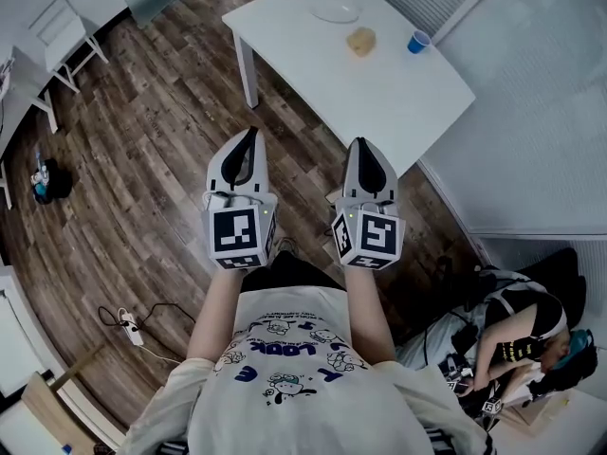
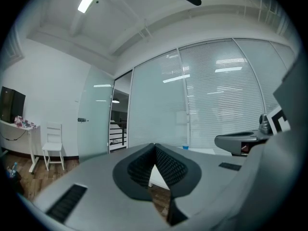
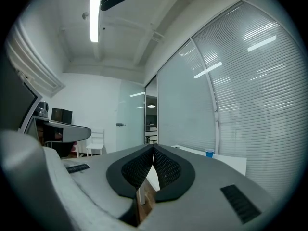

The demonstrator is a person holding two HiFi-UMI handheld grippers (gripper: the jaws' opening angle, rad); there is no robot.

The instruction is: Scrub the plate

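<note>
Wood-plank floor [image 1: 142, 159] with white table [image 1: 408, 93] at upper centre bearing plate [image 1: 336, 12], tan sponge [image 1: 360, 41] and blue cup [image 1: 418, 42]; left gripper [image 1: 251, 132] and right gripper [image 1: 362, 143] mid-frame, jaws pressed together, empty.

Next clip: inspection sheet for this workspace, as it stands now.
Surface: white table, on wood floor.
Job's things: plate and sponge on the table, apart.
Clutter: blue cup near the table's edge.
Grippers: left hand-held gripper and right hand-held gripper both shut, empty, side by side.
Cables: power strip with cable on the floor.
Surroundings: white chair, blinds, a seated person.
</note>
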